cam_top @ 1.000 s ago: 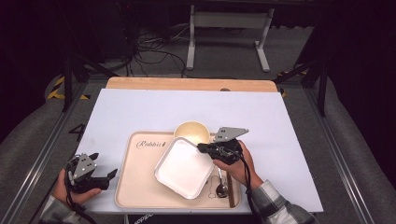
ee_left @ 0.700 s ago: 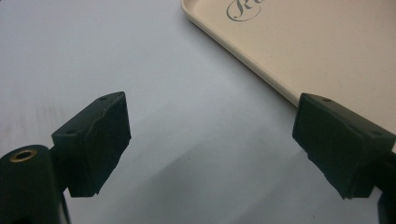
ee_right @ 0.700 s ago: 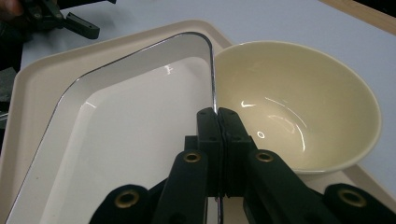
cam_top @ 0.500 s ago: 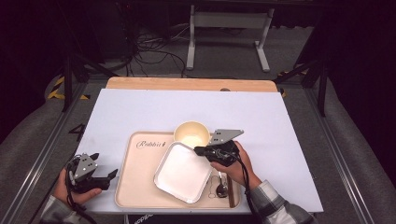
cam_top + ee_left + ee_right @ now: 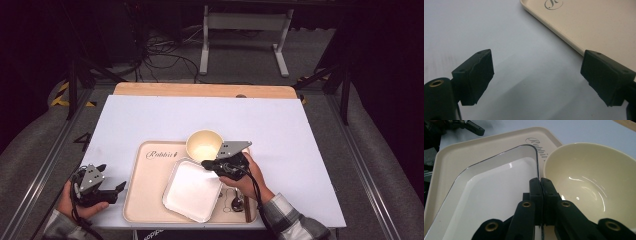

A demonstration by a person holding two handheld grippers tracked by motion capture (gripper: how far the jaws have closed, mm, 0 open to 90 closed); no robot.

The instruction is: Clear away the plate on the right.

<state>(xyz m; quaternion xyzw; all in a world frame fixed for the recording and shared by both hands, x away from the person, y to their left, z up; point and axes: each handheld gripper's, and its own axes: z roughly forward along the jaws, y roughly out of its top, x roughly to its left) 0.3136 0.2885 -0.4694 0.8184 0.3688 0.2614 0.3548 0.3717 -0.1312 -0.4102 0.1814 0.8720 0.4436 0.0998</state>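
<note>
A white rectangular dish (image 5: 192,192) (image 5: 486,202) lies on the beige tray (image 5: 147,180) (image 5: 474,152). My right gripper (image 5: 206,164) (image 5: 540,181) is shut on the dish's rim at its far right corner. A cream bowl (image 5: 204,145) (image 5: 584,182), empty, stands right beside that corner at the tray's far edge. My left gripper (image 5: 120,187) (image 5: 537,72) is open and low over the white table sheet, just off the tray's left edge (image 5: 564,40), with nothing between its jaws.
A spoon (image 5: 235,200) and a brown stick (image 5: 247,210) lie on the tray's near right part, under my right wrist. The white sheet (image 5: 280,125) covers the table, and a wooden strip (image 5: 200,90) runs along the far edge.
My right gripper has shifted a little toward the near left, drawing the white dish with it. The left gripper has stayed where it was.
</note>
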